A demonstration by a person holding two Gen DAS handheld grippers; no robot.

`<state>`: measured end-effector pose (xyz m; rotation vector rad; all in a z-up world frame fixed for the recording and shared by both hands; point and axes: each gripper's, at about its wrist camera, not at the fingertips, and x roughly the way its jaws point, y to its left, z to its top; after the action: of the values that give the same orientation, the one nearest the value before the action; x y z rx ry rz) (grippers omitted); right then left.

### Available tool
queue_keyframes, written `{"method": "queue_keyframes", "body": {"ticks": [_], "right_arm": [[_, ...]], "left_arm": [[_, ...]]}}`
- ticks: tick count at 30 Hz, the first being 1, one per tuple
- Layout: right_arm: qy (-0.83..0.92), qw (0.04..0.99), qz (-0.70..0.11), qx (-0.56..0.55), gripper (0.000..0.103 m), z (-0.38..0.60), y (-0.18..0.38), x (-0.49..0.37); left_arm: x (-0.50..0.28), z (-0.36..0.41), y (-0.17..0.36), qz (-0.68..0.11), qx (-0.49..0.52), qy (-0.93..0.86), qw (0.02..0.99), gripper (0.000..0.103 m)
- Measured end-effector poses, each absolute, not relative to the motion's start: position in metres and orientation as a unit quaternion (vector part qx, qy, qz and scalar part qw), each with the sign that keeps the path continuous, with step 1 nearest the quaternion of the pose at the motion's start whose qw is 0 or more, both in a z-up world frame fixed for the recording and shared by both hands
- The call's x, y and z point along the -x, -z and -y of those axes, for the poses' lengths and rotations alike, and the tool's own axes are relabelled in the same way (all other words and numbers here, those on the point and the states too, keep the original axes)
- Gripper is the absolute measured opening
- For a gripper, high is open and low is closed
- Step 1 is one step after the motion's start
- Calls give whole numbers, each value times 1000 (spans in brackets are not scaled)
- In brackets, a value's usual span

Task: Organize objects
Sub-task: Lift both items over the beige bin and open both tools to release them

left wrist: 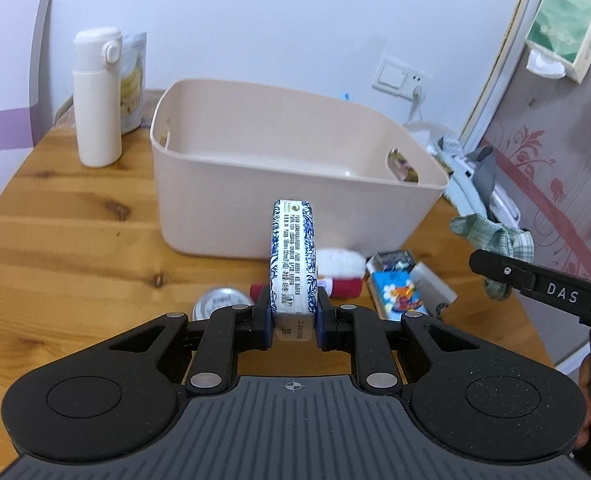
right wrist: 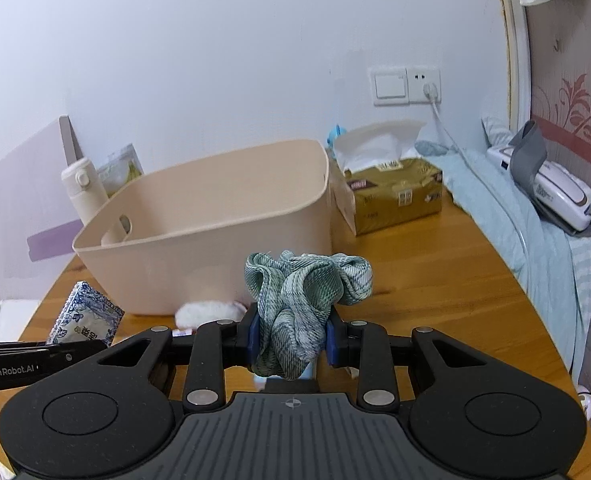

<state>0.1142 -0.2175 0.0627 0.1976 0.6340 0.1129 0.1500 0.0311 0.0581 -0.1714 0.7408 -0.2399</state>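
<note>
Left tongs (left wrist: 293, 320), nearest the left wrist camera, are clamped on a blue-and-white patterned packet (left wrist: 293, 258), which stands on edge between the pads, raised clear of the wooden counter (left wrist: 75, 240). Directly beyond it sits the beige bin (left wrist: 279, 184), open-topped and apparently empty, its near wall just behind the packet. Between tongs and bin lie a white fluffy item (left wrist: 341, 259), a red item (left wrist: 345, 286), a round tin (left wrist: 221, 304) and a small colourful box (left wrist: 401, 290). A white flask (left wrist: 97, 98) stands near the counter's far left edge with a pouch (left wrist: 133, 80) behind it. Bare wood lies open to the left of the bin. Right tongs (left wrist: 491, 276) enter at the right margin, carrying a green checked cloth (left wrist: 495, 236). From the right wrist camera, the right tongs (right wrist: 293, 338) are closed on the bunched green cloth (right wrist: 303, 300), held above the counter (right wrist: 435, 300). The bin (right wrist: 223, 236) stands ahead and to the left; a tissue box (right wrist: 395, 196) sits just beside its right wall. Open counter runs from the cloth to the curved right edge, where a pale blue bedcover (right wrist: 535, 232) borders it. The packet (right wrist: 87, 318), in the left tongs (right wrist: 75, 350), shows at lower left.
</note>
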Motion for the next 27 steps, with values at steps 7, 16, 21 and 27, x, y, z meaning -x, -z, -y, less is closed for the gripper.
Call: {"method": "queue_keyframes", "body": {"ticks": [7, 16, 21, 27], "right_arm": [[-56, 950, -293, -97, 29, 215, -76, -121], [-59, 956, -271, -97, 29, 211, -87, -136], [-58, 958, -263, -99, 29, 213, -92, -144], [-56, 961, -252, -101, 29, 214, -101, -156]], "left_arm": [[-154, -37, -79, -332, 86, 116, 932, 19], [-169, -39, -104, -297, 77, 110, 945, 19], [-182, -41, -111, -287, 76, 106, 949, 19], [-199, -40, -114, -279, 71, 102, 952, 19]]}}
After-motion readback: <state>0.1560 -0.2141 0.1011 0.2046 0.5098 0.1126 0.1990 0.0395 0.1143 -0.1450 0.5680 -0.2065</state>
